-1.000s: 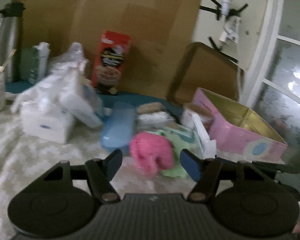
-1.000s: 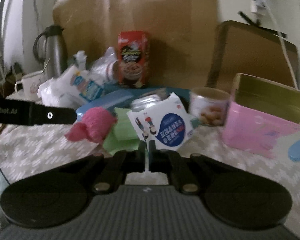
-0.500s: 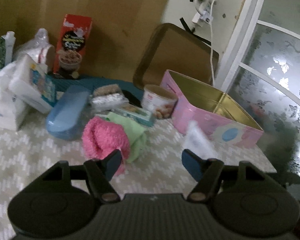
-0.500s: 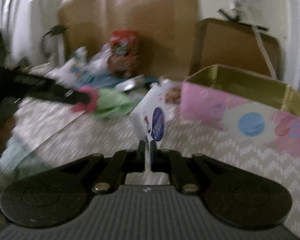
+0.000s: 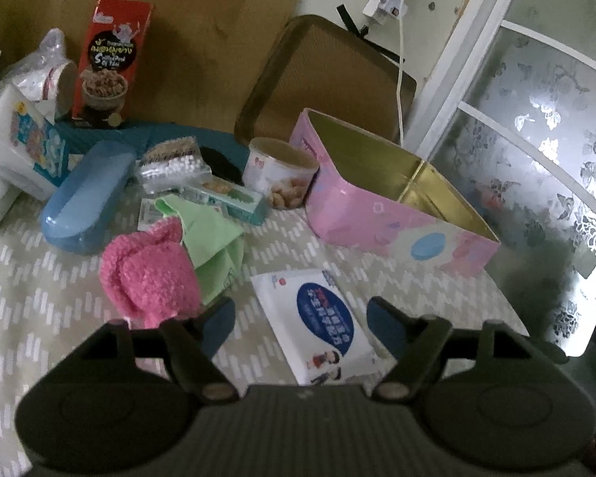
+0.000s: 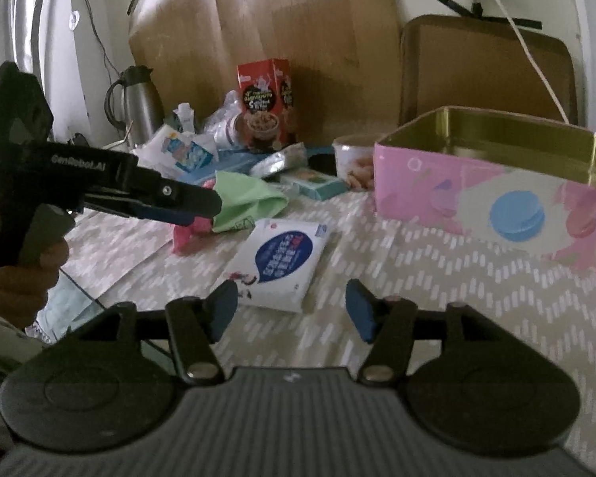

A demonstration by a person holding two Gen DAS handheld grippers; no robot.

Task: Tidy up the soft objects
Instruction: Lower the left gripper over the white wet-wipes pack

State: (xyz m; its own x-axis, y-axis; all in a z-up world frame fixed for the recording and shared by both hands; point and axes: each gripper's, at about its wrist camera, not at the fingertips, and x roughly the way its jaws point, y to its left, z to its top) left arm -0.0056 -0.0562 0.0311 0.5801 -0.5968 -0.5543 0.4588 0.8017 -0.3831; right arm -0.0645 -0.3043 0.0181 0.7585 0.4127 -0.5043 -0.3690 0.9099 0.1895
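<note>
A white tissue pack with a blue label [image 6: 282,258] lies flat on the patterned tablecloth [image 6: 457,290], free of both grippers. My right gripper [image 6: 292,304] hovers just short of it, jaws opening, nothing between them. My left gripper [image 5: 300,318] is open and still widening. The tissue pack [image 5: 322,318] shows through its gap but lies below, untouched. A pink fluffy cloth [image 5: 151,274] and a green cloth [image 5: 210,234] sit by the left finger. In the right wrist view the left gripper [image 6: 190,206] hangs over the pink cloth [image 6: 184,236]. An open pink tin [image 5: 397,214] stands empty to the right.
Behind the cloths are a blue case [image 5: 87,194], a teal box [image 5: 234,198], a round cookie tin [image 5: 278,171], a red snack box [image 5: 107,59] and white packs [image 5: 16,147]. A kettle [image 6: 135,103] stands far left. A hand [image 6: 24,270] holds the left gripper. A window [image 5: 536,139] is at the right.
The right gripper, which was shut on the upright tissue pack, has opened; the pack now lies flat on the cloth. The left view swung right toward the pink tin, and its jaws widened.
</note>
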